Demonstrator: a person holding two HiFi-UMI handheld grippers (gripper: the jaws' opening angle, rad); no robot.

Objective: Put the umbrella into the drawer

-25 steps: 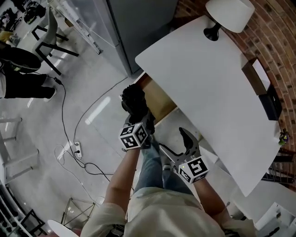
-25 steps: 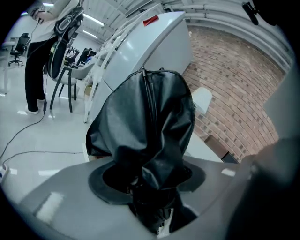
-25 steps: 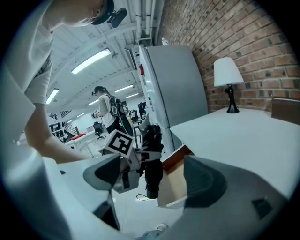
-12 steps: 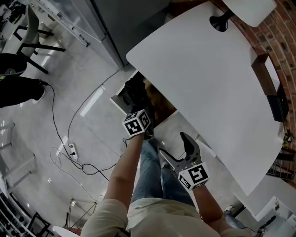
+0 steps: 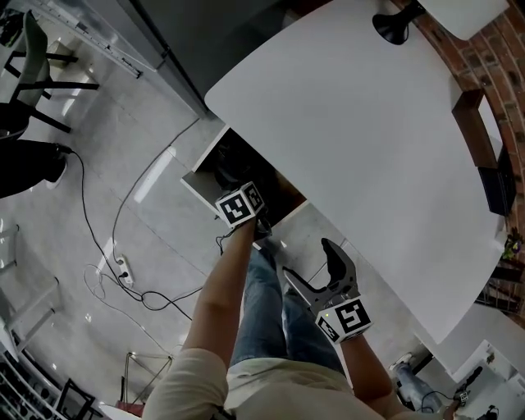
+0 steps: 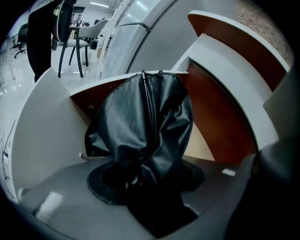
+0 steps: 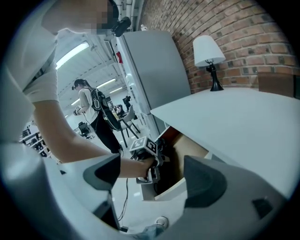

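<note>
A black folded umbrella [image 6: 145, 126] is clamped in my left gripper [image 6: 147, 190] and points down into the open drawer [image 6: 218, 126], which has brown inner walls and white outer panels. In the head view the left gripper [image 5: 235, 190], under its marker cube, reaches into the drawer [image 5: 197, 185] below the table edge; the umbrella [image 5: 225, 174] shows as a dark mass inside. My right gripper [image 5: 310, 261] hangs open and holds nothing, above the person's legs, nearer me than the drawer. The right gripper view looks past its open fingers [image 7: 204, 180] at the left gripper [image 7: 149, 161] and the drawer [image 7: 171, 188].
A white tabletop [image 5: 353, 139] overhangs the drawer, with a lamp [image 5: 410, 16] and a box [image 5: 472, 123] at its far side by a brick wall. A cable and power strip [image 5: 121, 267] lie on the floor. A chair [image 5: 33, 49] stands far left. Another person [image 7: 93, 112] stands behind.
My left gripper has gone down with the umbrella into the drawer, which now shows wider open in the head view. The right gripper has sunk a little and stays open.
</note>
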